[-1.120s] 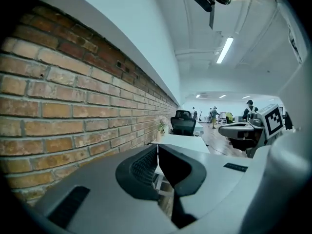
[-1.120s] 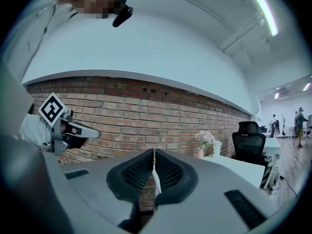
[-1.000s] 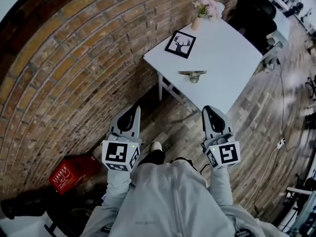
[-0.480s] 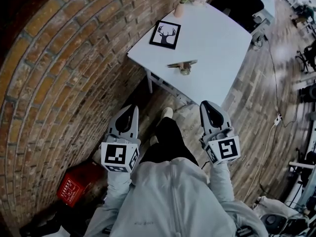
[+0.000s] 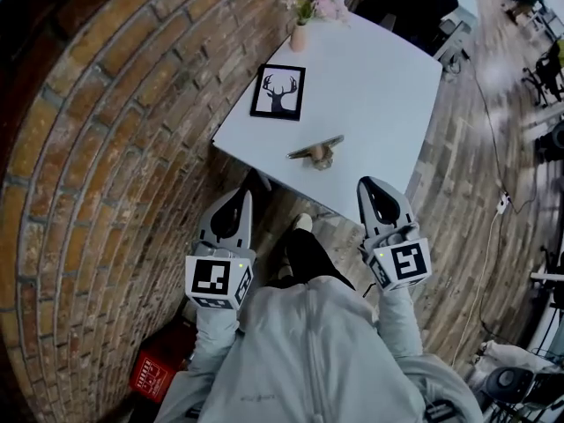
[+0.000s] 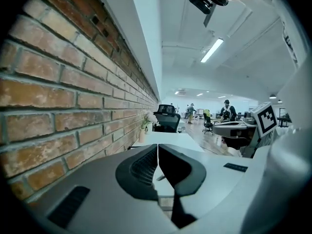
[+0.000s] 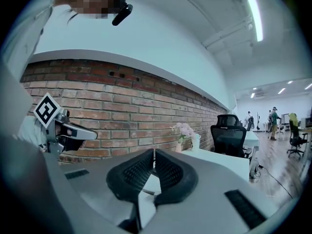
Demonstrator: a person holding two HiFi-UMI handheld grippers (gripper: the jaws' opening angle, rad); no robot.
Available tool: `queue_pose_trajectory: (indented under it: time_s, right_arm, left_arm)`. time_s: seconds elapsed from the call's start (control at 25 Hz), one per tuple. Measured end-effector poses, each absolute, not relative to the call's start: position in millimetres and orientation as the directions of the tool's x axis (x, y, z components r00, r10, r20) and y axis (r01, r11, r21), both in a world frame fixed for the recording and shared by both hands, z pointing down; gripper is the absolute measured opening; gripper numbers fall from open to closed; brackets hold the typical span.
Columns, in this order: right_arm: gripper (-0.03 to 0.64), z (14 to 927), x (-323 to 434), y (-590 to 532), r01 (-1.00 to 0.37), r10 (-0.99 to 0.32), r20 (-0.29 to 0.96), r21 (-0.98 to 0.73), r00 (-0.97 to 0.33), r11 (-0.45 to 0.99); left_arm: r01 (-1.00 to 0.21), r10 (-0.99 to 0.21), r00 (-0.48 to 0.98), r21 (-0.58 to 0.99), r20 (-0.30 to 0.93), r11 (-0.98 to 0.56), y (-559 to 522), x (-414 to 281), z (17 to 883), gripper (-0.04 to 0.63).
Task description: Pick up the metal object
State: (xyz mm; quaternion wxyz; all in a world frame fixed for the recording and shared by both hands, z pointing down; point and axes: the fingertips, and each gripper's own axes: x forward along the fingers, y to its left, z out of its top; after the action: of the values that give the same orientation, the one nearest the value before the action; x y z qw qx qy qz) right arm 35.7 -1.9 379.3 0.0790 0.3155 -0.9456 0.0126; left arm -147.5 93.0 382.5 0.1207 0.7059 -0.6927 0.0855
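Observation:
The metal object [image 5: 315, 151], a thin flat bar on a small rounded base, lies near the front edge of the white table [image 5: 388, 86]. Both grippers are held short of the table, over the floor. My left gripper [image 5: 241, 196] points at the table's near left corner, jaws shut and empty. My right gripper [image 5: 373, 184] sits just before the table's front edge, to the right of the metal object, also shut with nothing in it. In the left gripper view the left gripper [image 6: 157, 148] shows its tips touching; in the right gripper view the right gripper [image 7: 154, 153] does too.
A framed deer picture [image 5: 278, 92] and a vase of pink flowers [image 5: 307, 9] stand on the table's far left side. A brick wall [image 5: 106, 148] runs along the left. A red crate [image 5: 159, 374] sits on the floor behind. A black office chair [image 7: 231, 133] stands beyond the table.
The person has stepped toward the table, so it now lies closer below in the head view. Both grippers have come forward with it and stay shut.

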Motion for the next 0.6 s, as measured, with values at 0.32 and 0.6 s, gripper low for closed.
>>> queue_pose_trajectory:
  time_s: [0.32,0.6]
  right_arm:
    - [0.026,369.8,32.4,-88.6,-0.662,-0.659,0.135,0.026,-0.740,0.749]
    - [0.026,361.0,42.1,-146.4,-0.698,-0.696,0.135,0.040,-0.705,0.715]
  left_arm:
    - [-0.993,-0.958,0.120,0.035,0.260,-0.115,-19.3,-155.3,369.1,0.031]
    - [-0.985,-0.955,0.172,0.025,0.243,-0.171,-89.2,-145.8,362.5,0.031]
